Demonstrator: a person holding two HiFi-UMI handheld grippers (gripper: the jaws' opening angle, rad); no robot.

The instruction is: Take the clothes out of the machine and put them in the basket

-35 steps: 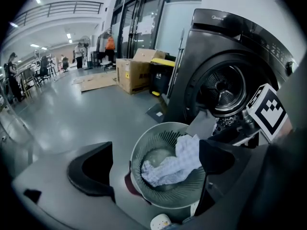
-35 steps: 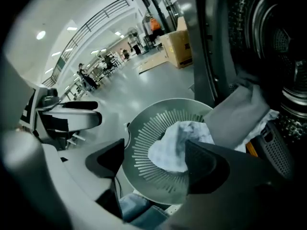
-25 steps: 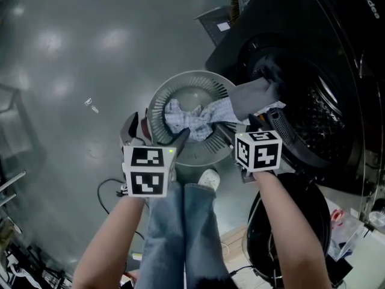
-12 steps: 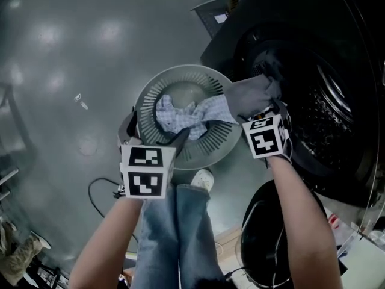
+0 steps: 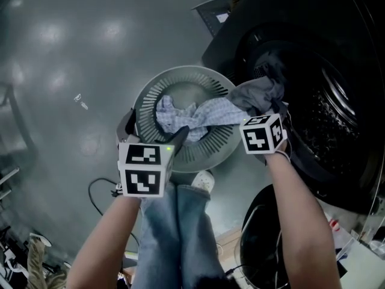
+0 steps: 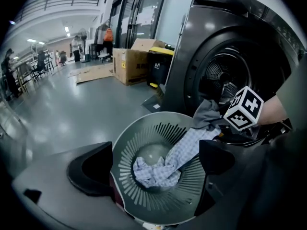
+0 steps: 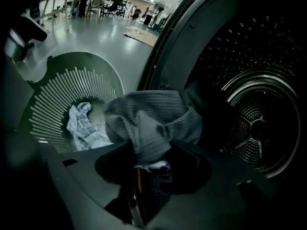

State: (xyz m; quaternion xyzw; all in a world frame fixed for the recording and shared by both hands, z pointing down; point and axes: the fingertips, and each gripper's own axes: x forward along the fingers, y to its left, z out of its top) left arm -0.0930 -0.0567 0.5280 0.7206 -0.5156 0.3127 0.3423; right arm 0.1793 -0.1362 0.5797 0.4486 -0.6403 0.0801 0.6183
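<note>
Over the basket (image 5: 144, 95) on the floor, the left gripper (image 6: 153, 163) hangs with its jaws wide apart, gripping nothing. A checked cloth (image 5: 195, 118) lies in the basket below it, one end draped over the rim toward the machine (image 5: 337, 71). At the machine's open door, the right gripper (image 7: 146, 164) has just been closing its jaws, which now pinch a fold of a grey cloth (image 7: 148, 119). That cloth hangs out of the opening beside the checked one's end.

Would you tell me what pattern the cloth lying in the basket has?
The cloth has a fine pale blue-and-white check, clearest in the left gripper view.
</note>
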